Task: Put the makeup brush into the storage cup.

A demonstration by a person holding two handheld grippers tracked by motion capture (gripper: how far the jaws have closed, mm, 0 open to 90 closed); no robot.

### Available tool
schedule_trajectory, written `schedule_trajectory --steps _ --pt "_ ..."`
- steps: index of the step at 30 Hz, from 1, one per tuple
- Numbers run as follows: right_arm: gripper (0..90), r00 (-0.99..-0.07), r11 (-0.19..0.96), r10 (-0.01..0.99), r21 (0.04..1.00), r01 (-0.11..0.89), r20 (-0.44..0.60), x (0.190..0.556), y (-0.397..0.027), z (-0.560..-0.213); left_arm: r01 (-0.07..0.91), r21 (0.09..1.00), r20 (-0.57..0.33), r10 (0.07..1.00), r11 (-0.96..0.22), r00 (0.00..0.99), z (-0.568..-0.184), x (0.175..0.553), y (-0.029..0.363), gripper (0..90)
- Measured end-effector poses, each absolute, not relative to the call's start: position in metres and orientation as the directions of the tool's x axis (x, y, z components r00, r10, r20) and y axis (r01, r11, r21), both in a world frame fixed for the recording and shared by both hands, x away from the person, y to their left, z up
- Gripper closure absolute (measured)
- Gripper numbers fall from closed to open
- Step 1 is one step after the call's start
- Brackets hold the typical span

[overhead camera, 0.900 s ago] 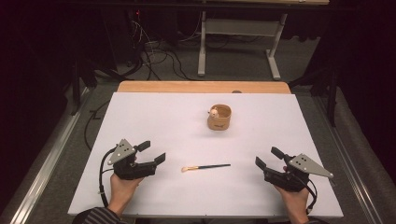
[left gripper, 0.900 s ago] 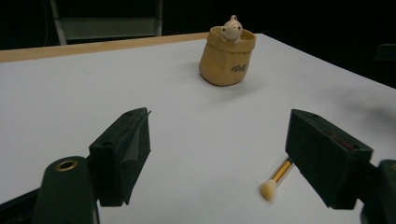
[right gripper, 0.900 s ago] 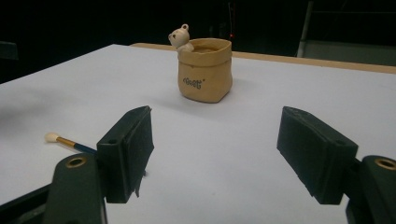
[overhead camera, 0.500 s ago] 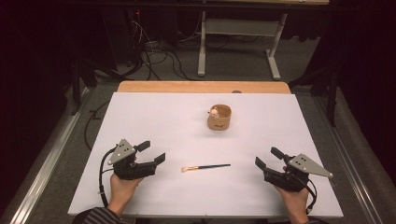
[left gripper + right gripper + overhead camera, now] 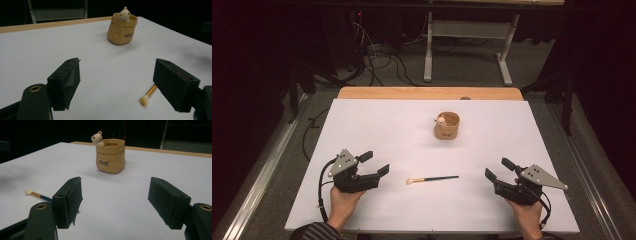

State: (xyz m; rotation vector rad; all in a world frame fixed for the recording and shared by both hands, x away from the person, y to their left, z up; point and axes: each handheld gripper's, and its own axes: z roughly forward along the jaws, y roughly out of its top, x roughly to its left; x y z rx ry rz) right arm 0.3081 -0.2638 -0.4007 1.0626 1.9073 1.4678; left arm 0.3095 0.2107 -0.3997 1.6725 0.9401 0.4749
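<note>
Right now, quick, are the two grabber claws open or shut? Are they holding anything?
Left gripper: open, holding nothing.
Right gripper: open, holding nothing.

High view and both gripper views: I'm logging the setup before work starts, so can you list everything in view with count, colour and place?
brush: 1, dark handle with pale tip, lying flat near the table's front, between the two grippers
pot: 1, tan, sack-shaped with a small bear figure at its rim, upright past the table's middle
table: 1, white top with a wooden strip along the far edge
frame: 1, pale metal legs on the floor beyond the table
cables: several, dark, on the floor behind the table
left gripper: 1, black, open, resting left of the brush
right gripper: 1, black, open, resting right of the brush
</note>
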Motion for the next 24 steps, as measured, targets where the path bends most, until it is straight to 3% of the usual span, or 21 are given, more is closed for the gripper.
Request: schedule_trajectory --steps 24 --pt "28.7 -0.608 0.117 0.787 0.942 0.314 0.105 0.3131 -0.2556 -0.3931 0.350 0.934 -0.159 0.785 -0.078 0.599 -0.4010 0.3112 0.2120 22.5"
